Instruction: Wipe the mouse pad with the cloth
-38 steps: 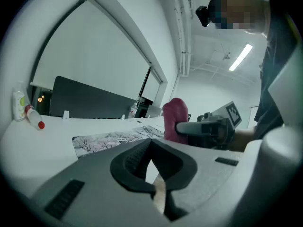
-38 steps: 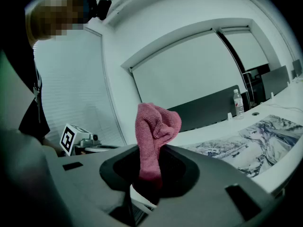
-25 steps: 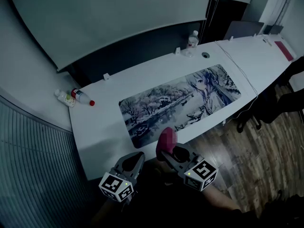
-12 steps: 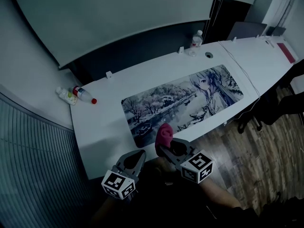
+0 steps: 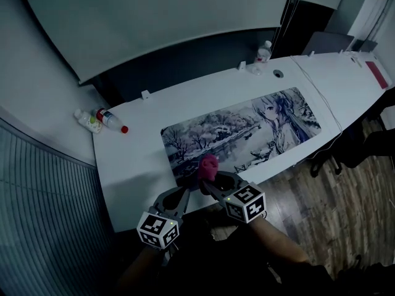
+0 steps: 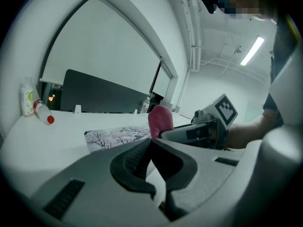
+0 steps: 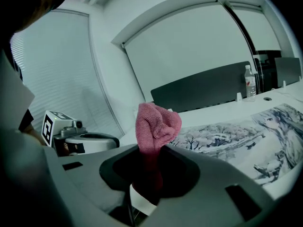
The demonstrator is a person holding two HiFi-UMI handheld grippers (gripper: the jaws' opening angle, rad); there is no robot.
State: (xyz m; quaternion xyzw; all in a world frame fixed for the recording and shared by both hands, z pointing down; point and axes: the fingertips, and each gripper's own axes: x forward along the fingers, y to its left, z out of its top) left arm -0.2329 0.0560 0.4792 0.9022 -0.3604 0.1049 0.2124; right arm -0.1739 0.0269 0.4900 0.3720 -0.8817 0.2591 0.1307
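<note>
A long printed mouse pad (image 5: 241, 131) with a winter scene lies across the white table (image 5: 129, 153); it also shows in the right gripper view (image 7: 236, 141) and the left gripper view (image 6: 116, 137). My right gripper (image 5: 207, 179) is shut on a bunched pink cloth (image 5: 208, 165) (image 7: 154, 126) (image 6: 161, 121), held just above the pad's near left corner. My left gripper (image 5: 182, 197) sits beside it at the table's near edge, jaws closed together with nothing between them (image 6: 150, 148).
Two bottles (image 5: 99, 119) lie at the table's far left corner. A water bottle (image 5: 263, 53) stands at the far edge, near a round cable port (image 5: 278, 74). A cable (image 5: 327, 106) runs along the pad's right end. Wooden floor (image 5: 308, 208) lies beyond the near edge.
My right gripper has carried the pink cloth forward and left, from the table's near edge to over the pad's near left corner. The left gripper has edged forward beside it.
</note>
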